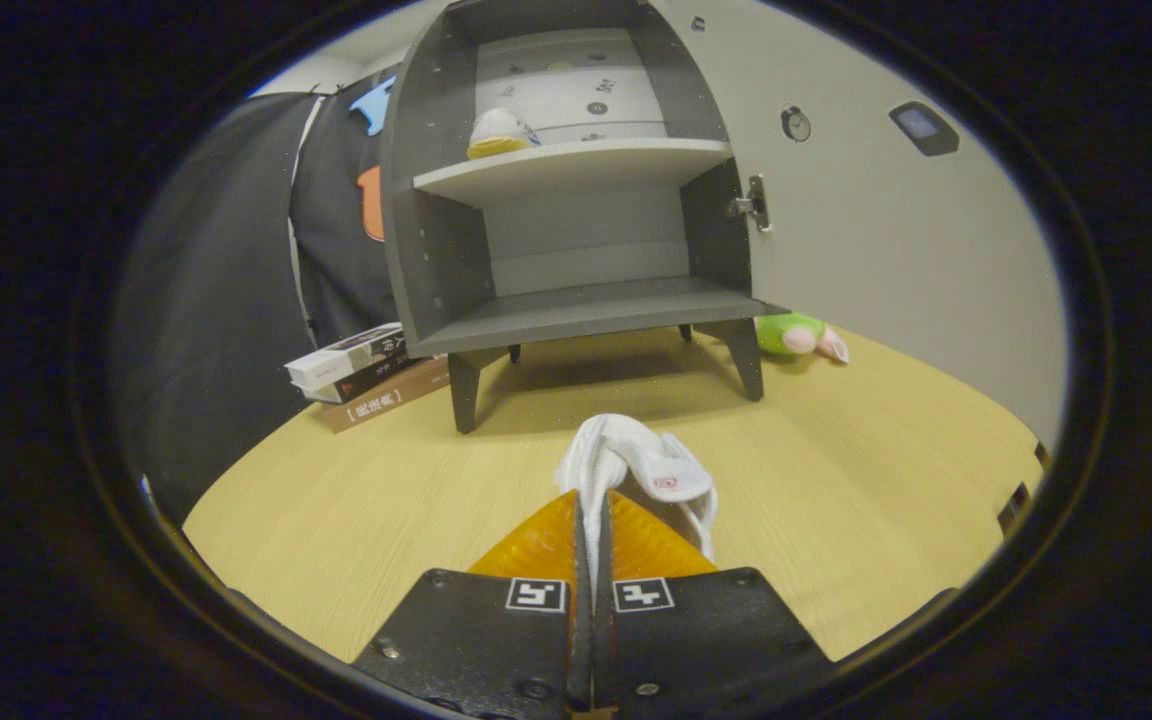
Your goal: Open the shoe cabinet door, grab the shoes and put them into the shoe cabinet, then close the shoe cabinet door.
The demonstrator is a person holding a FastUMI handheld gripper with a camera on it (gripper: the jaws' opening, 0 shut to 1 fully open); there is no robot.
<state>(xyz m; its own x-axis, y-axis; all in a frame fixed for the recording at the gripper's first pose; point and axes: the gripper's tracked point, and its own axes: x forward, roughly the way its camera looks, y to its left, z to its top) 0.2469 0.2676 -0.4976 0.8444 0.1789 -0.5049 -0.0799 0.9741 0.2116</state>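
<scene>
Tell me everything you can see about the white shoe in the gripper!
The white shoe is small and looks soft, like cloth or thin leather, with a strap across the top carrying a little red mark. The gripper is shut on its edge, both fingers pinching a fold of it, so it sticks out just ahead of the fingertips. It hangs over the wooden table, in front of the open shoe cabinet. Whether its underside touches the table cannot be told.
</scene>
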